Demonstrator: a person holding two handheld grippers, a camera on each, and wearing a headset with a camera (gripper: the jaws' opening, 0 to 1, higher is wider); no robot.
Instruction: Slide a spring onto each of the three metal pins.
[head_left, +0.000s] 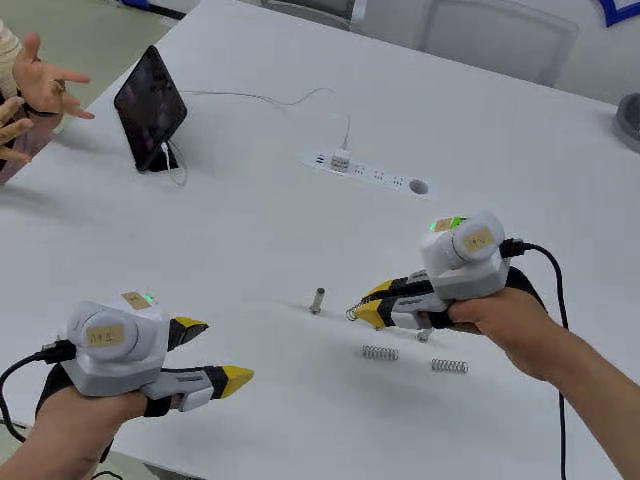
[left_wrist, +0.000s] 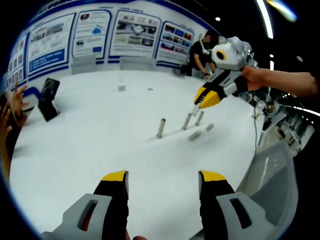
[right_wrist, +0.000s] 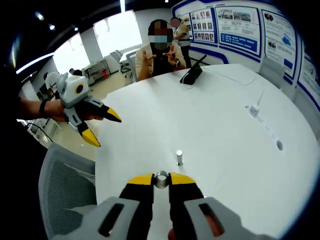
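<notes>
My right gripper (head_left: 366, 312) is shut on a small metal spring (head_left: 352, 313), held end-on between the yellow tips (right_wrist: 161, 178) just above the table. One bare metal pin (head_left: 317, 300) stands upright a little left of those tips. A second pin (head_left: 424, 334) peeks out under the right gripper. In the left gripper view three upright pins (left_wrist: 161, 128) stand in a row. Two loose springs (head_left: 379, 352) (head_left: 449, 366) lie flat on the table near them. My left gripper (head_left: 215, 352) hovers open at the front left, with nothing between its jaws.
A dark tablet on a stand (head_left: 150, 105) sits at the far left, and a white power strip (head_left: 365, 172) with a cable lies beyond the pins. A person's hands (head_left: 30, 90) rest at the table's left edge. The white table (head_left: 250, 240) reaches far around.
</notes>
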